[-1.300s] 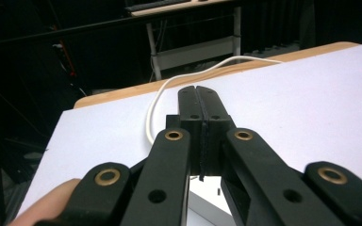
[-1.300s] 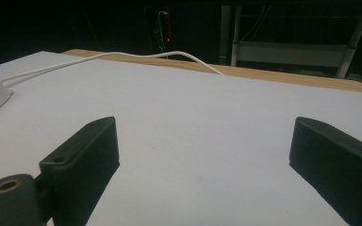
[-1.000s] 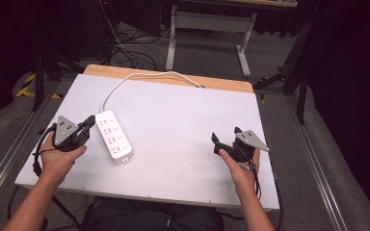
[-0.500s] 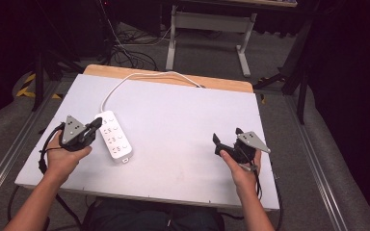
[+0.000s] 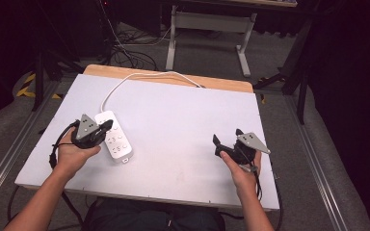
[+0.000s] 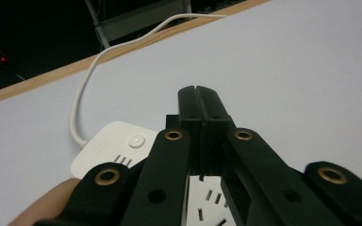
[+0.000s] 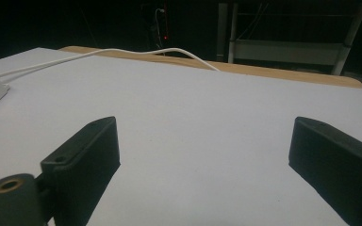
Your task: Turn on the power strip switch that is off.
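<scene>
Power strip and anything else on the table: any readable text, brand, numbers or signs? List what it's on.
No text reads in any view.
power strip: plain white with socket slots and a round button, no legible marking; a faint mark near the button in the left gripper view is too blurred to tell.
left gripper, right gripper, table: no markings.

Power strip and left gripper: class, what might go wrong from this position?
1. The left gripper, fingers together, sits over the power strip; pressing could slide it instead of working the button.
2. Its cable runs off the table's far edge; dragging the strip may tug it taut.
</scene>
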